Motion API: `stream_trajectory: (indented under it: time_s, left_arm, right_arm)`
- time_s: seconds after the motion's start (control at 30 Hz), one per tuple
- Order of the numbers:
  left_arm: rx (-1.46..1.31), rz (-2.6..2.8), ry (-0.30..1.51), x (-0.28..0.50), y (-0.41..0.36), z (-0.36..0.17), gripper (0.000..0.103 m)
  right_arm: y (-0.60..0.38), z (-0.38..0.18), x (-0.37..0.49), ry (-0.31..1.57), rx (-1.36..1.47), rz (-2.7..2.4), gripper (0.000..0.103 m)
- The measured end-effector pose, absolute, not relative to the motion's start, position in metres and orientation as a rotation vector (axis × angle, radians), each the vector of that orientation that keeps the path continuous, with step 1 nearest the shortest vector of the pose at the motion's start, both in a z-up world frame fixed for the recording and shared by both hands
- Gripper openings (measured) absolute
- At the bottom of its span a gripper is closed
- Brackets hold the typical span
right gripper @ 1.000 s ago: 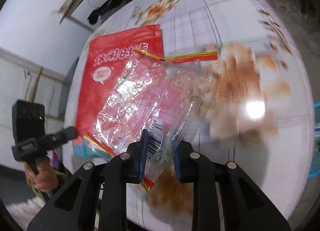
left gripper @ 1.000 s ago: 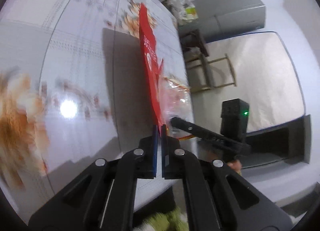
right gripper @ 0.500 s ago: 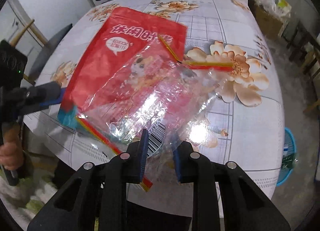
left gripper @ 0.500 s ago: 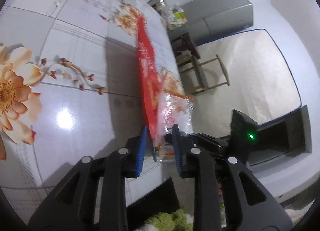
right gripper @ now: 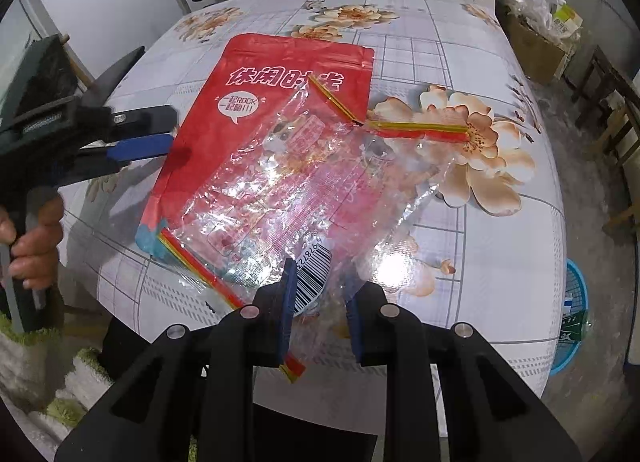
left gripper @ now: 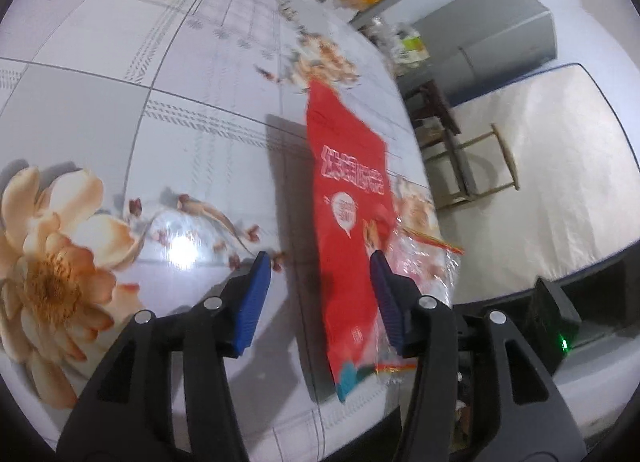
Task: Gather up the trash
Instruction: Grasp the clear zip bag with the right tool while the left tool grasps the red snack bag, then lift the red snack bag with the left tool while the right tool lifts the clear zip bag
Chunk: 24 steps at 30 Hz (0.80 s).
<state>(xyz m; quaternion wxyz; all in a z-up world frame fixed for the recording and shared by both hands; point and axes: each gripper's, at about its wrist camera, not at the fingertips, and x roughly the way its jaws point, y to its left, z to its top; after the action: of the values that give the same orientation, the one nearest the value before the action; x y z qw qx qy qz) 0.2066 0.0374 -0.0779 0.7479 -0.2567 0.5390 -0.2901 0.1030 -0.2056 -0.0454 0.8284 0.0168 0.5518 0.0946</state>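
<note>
A red snack pouch (right gripper: pixel 256 102) lies flat on the flowered tablecloth (right gripper: pixel 500 262). A crumpled clear wrapper (right gripper: pixel 320 190) with a barcode rests partly on top of it. My right gripper (right gripper: pixel 320 310) is shut on the wrapper's near edge, close to the table's front rim. In the left wrist view the red pouch (left gripper: pixel 348 222) runs between the blue pads of my left gripper (left gripper: pixel 320 290), whose jaws are opening and do not press it. The clear wrapper (left gripper: pixel 424 262) shows just right of them. From the right wrist view, the left gripper (right gripper: pixel 168 132) reaches in at the pouch's left edge.
A person's hand (right gripper: pixel 32 234) grips the left gripper's handle. A blue basket (right gripper: pixel 572 310) stands on the floor at the table's right. A cardboard box of rubbish (right gripper: pixel 540 34), a grey fridge (left gripper: pixel 500 34) and a wooden stool (left gripper: pixel 472 166) stand beyond the table.
My left jaws went from shut on the red pouch's edge to wide apart, and the pouch dropped from standing on edge to lying flat. The right gripper kept its hold on the clear wrapper.
</note>
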Motion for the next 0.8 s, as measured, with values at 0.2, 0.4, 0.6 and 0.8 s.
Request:
stream_trajectory:
  time_s: [0.2,0.4,0.6,0.8]
  left_arm:
    - [-0.645,-0.654,1.198,0.214,0.032,-0.083,0.051]
    - [-0.760,-0.715,1.213,0.211,0.033,-0.091,0.050]
    - [-0.862,-0.810,1.196,0.201,0.032,-0.093,0.044]
    - [-0.789,-0.781,1.174,0.193,0.023,-0.089,0.013]
  right_arm:
    - [-0.207,-0.046,0.100,1.155,0.042,0.203,0.023]
    - [-0.212,-0.046,0.100,1.140,0.078,0.219,0.023]
    - [-0.219,-0.048,0.097,1.124,0.146,0.225,0.023]
    - [-0.225,-0.050,0.096,1.110,0.215,0.224,0.023]
